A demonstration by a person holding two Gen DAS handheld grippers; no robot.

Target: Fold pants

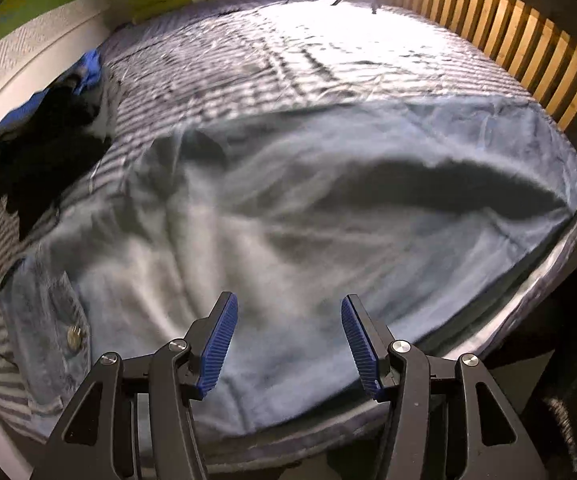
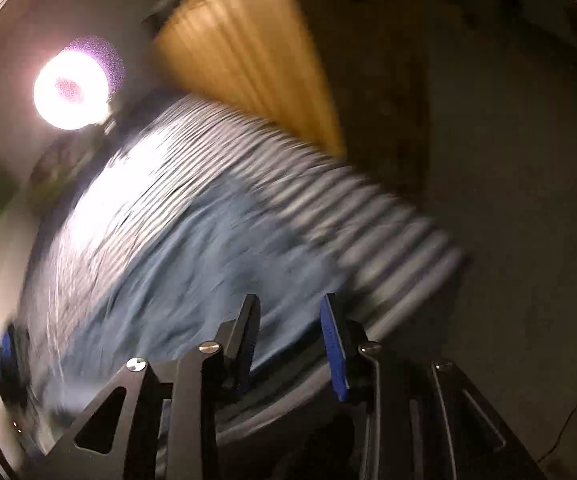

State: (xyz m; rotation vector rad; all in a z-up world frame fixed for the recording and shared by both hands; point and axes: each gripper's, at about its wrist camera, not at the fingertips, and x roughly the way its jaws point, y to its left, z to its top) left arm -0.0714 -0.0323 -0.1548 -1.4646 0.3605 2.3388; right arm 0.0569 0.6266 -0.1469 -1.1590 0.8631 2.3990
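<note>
Across the grey-striped bed sheet spread light blue denim pants; the left gripper and right gripper hover above, jaws apart, empty.

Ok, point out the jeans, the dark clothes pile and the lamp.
jeans (image 1: 328,216), left wrist view, middle of the spread denim.
dark clothes pile (image 1: 44,148), left wrist view, black fabric at its centre.
lamp (image 2: 70,88), right wrist view, glowing face.
</note>
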